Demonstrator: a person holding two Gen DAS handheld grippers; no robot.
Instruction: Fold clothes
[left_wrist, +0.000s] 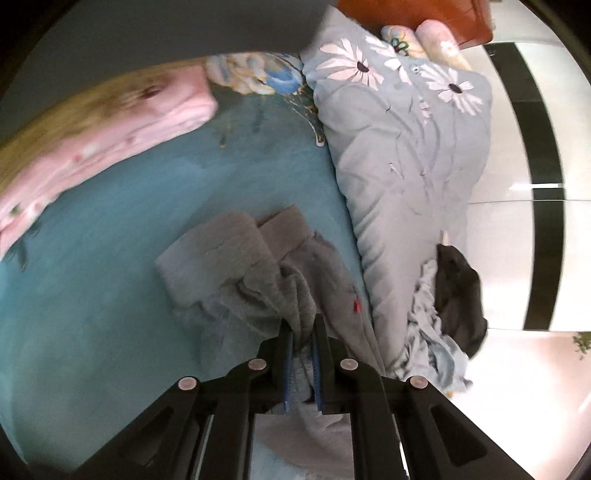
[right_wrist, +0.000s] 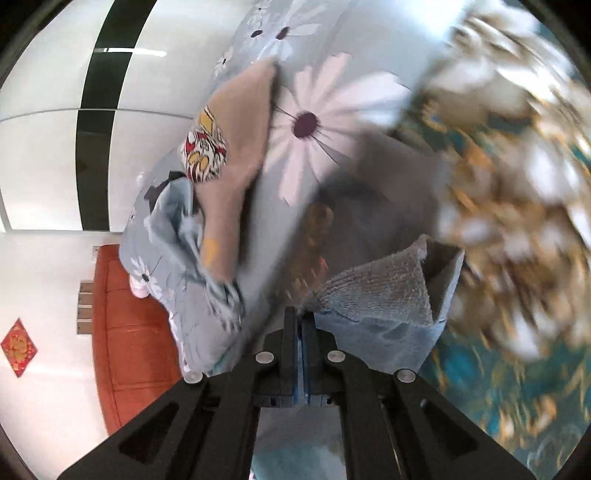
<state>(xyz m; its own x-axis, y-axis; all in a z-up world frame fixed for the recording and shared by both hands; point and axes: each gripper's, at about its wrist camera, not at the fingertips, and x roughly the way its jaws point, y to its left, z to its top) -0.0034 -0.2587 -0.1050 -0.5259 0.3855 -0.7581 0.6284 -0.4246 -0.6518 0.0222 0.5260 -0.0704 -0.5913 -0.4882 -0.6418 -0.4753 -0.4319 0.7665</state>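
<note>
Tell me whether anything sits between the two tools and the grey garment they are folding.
Nothing does. The left tool is already clamped on a bunched fold of the grey knitted garment, and the right tool is pinched shut on its ribbed edge. The teal bedsheet beside it is bare.

Bed surface, both wrist views. The bed is covered by a teal sheet (left_wrist: 110, 295) with a floral print, seen blurred in the right wrist view (right_wrist: 517, 387). Lying on it: a grey knit garment (left_wrist: 236, 258), bunched, near the middle; a folded pink quilt (left_wrist: 110, 136) with small flowers along the far side, well apart from the garment; a grey-blue daisy-print duvet (left_wrist: 406, 166) heaped along the bed's edge, just beside the garment. On the duvet rest a dark garment (left_wrist: 458, 295) and a crumpled pale blue cloth (left_wrist: 432, 343), touching each other. A tan printed garment (right_wrist: 236, 155) lies against the duvet (right_wrist: 332, 92).
</note>
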